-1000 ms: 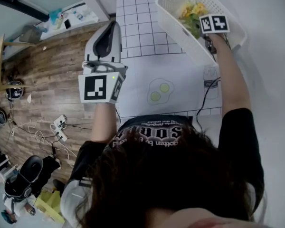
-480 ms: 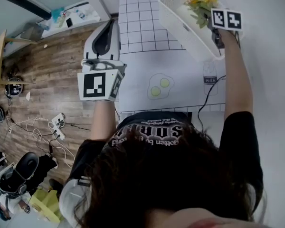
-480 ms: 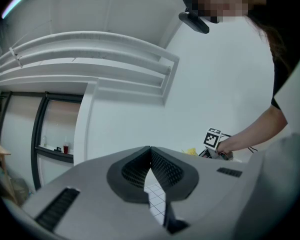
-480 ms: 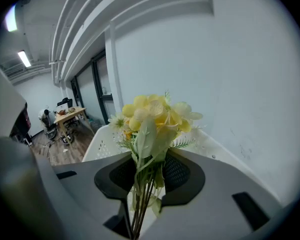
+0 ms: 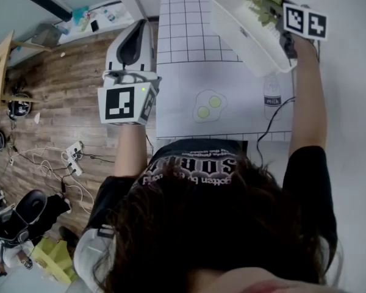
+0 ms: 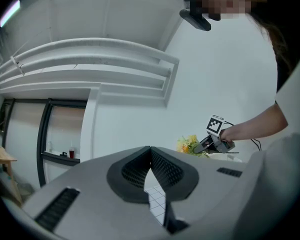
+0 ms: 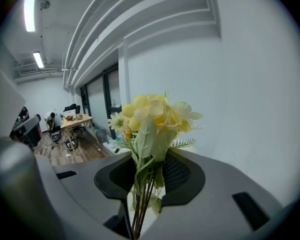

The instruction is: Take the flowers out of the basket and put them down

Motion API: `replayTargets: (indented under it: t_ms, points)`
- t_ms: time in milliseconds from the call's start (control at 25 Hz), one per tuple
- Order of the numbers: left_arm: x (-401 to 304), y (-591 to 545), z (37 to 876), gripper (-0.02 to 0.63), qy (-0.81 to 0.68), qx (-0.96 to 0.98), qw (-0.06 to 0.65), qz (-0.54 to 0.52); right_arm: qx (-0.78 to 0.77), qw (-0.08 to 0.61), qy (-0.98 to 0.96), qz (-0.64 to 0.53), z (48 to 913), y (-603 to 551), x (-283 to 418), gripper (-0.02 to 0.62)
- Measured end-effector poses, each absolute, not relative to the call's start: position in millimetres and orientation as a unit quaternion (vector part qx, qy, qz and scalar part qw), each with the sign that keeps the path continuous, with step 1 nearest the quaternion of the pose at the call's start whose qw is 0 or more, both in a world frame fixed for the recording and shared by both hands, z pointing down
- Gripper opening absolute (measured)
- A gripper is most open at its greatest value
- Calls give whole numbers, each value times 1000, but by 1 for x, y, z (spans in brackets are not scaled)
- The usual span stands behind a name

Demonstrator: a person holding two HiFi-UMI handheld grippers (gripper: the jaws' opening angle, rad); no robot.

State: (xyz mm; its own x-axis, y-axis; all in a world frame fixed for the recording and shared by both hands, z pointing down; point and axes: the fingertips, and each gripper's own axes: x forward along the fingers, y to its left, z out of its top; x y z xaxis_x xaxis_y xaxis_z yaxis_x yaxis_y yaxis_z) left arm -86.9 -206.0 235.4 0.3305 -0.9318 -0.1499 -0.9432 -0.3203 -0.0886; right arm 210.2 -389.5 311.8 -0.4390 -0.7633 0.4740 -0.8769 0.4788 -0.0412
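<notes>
Left gripper [image 6: 150, 151]: jaws together at the tips, nothing between them, forearm bent, pointing forward beside the table's [image 5: 189, 72] left edge. Right gripper [image 7: 140, 194]: jaws narrowly parted, clamped on the stems of the flowers [image 7: 152, 116]. Right arm is extended forward, with the bouquet upright over the white basket [image 5: 244, 35].

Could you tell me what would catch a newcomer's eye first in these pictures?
Yellow flowers stand clamped by their stems in the right gripper's jaws, over the white basket at the far right. The left gripper, shut and empty, hangs beside the table's left edge.
</notes>
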Motion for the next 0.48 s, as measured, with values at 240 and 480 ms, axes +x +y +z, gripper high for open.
replayTargets:
  t_ms: [240, 480]
  points:
    - [-102, -200, 229, 2, 587, -803, 93, 31, 465, 177, -861, 108, 273, -372, 172, 133]
    - [-121, -193, 230, 2, 596, -797, 94, 32, 437, 169, -879, 88, 259, -356, 127, 133]
